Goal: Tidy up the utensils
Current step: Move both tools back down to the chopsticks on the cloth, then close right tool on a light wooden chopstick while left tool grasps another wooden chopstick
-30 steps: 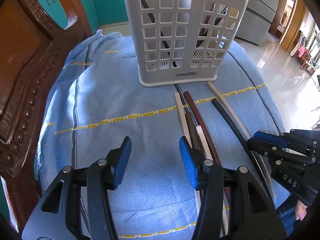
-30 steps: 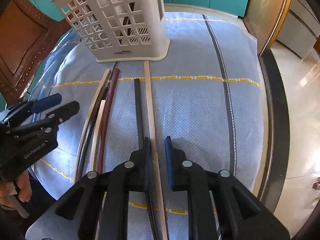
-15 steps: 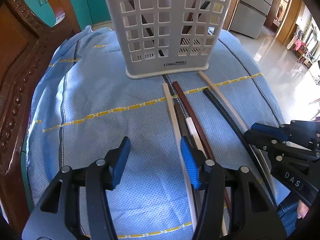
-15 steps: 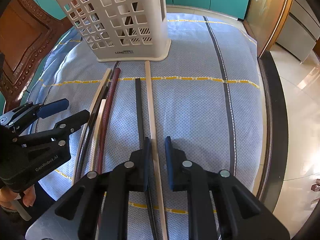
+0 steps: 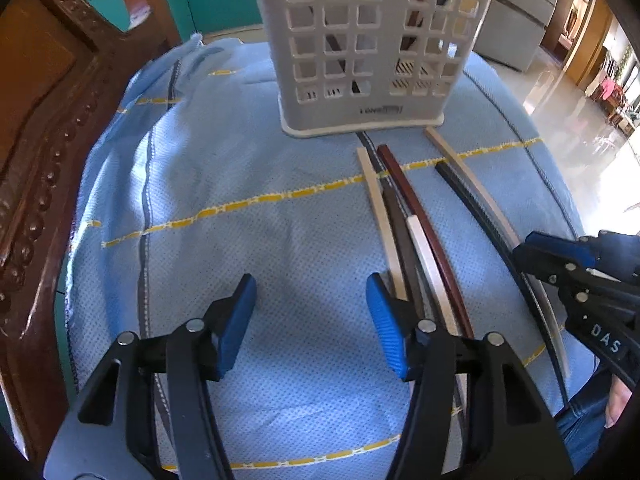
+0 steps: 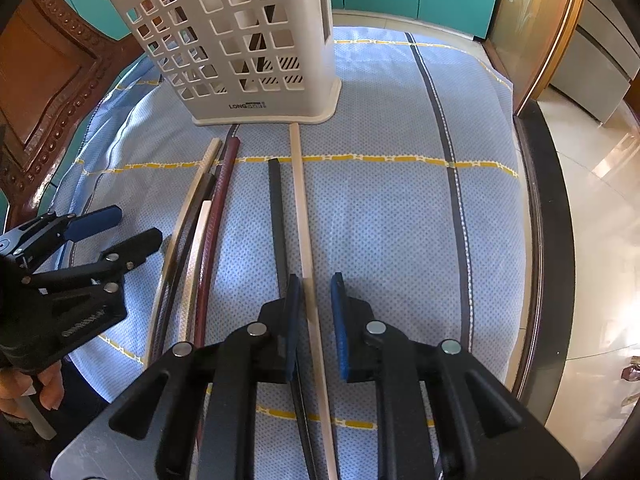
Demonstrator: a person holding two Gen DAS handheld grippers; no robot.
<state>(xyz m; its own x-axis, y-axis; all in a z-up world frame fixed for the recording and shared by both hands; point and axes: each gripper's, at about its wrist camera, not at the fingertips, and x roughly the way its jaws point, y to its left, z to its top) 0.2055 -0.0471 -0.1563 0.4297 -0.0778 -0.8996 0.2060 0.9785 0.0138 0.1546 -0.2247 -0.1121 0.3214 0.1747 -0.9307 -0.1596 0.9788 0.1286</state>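
Now the blue cloth point(image 5: 248, 184) is covering the bench, the white basket point(image 6: 248, 52) standing at its far end with chopsticks lying just before it. Left claw point(image 5: 308, 320) is opening over bare cloth, nothing between its jaws. Right claw point(image 6: 314, 312) is straddling the pale chopstick point(image 6: 300, 208), narrowly apart, seemingly not yet pinching.

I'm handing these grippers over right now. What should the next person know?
Left gripper: jaws opening, nothing between them, over bare cloth beside the left chopstick bunch.
Right gripper: narrow gap, straddling the pale chopstick; pads not visibly pressing it.
Basket stands upright at the far end and already holds some chopsticks.
Left to do: six chopsticks lie loose on the cloth, including the black one.
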